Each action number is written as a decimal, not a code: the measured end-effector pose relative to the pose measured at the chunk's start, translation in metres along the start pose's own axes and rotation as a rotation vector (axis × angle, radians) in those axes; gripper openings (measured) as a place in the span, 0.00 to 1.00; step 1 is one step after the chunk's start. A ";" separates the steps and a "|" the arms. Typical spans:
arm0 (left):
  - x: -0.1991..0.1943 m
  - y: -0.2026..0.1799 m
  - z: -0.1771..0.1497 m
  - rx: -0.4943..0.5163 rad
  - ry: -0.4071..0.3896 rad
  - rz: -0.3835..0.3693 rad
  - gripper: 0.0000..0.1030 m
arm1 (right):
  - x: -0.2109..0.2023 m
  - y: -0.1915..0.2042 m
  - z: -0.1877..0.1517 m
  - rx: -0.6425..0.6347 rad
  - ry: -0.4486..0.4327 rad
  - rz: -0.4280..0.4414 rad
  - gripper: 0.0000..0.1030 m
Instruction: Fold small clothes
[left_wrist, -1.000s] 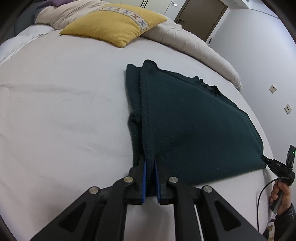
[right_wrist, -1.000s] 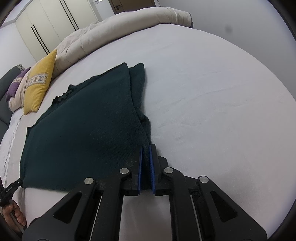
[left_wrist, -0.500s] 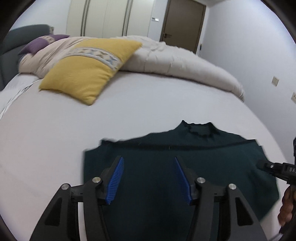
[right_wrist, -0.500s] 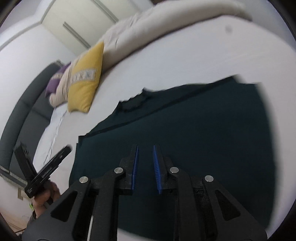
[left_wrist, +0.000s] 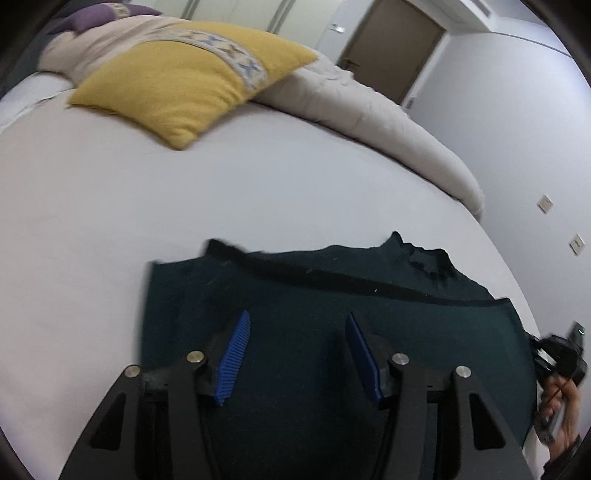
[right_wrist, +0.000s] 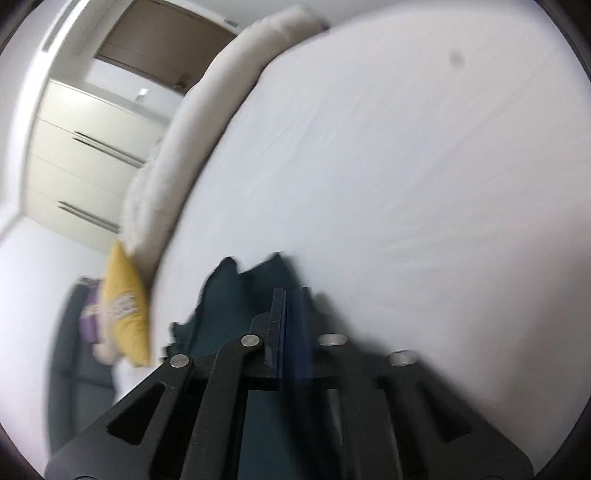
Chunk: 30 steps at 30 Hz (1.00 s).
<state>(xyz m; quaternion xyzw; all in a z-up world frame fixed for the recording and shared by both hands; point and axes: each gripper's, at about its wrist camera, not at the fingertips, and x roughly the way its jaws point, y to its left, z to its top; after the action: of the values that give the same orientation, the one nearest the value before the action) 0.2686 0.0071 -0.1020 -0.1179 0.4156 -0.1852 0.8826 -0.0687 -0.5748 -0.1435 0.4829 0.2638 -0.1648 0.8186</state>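
A dark green knit garment (left_wrist: 314, 306) lies folded flat on the white bed (left_wrist: 110, 206), its collar at the far right edge. My left gripper (left_wrist: 297, 325) hovers over its near part, jaws wide open and empty. In the right wrist view the picture is blurred and tilted. My right gripper (right_wrist: 291, 295) is over the garment's (right_wrist: 225, 295) right edge with its jaws close together. I cannot make out cloth between them. The right gripper's body shows at the far right of the left wrist view (left_wrist: 557, 354).
A yellow cushion (left_wrist: 184, 77) and a rolled beige duvet (left_wrist: 369, 122) lie at the far side of the bed. A purple cushion (right_wrist: 90, 317) and dark headboard (right_wrist: 70, 354) are at the left. Wardrobes (right_wrist: 81, 155) and a door (left_wrist: 391, 48) stand behind.
Both grippers let go of the garment's near edge and lifted. The left opened wide. The right turned sharply, so its view is now tilted and blurred.
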 end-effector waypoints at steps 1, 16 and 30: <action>-0.014 -0.001 -0.006 0.008 -0.013 0.024 0.55 | -0.014 0.011 -0.008 -0.044 -0.004 0.049 0.08; -0.076 0.045 -0.048 -0.073 0.001 0.032 0.51 | -0.026 0.046 -0.114 -0.258 0.192 0.068 0.11; -0.051 0.080 -0.054 -0.303 0.187 -0.194 0.66 | -0.012 0.180 -0.206 -0.393 0.374 0.317 0.56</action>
<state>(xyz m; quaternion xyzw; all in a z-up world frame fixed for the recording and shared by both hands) 0.2152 0.0984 -0.1293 -0.2711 0.5055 -0.2150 0.7904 -0.0401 -0.3075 -0.0909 0.3725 0.3580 0.1104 0.8491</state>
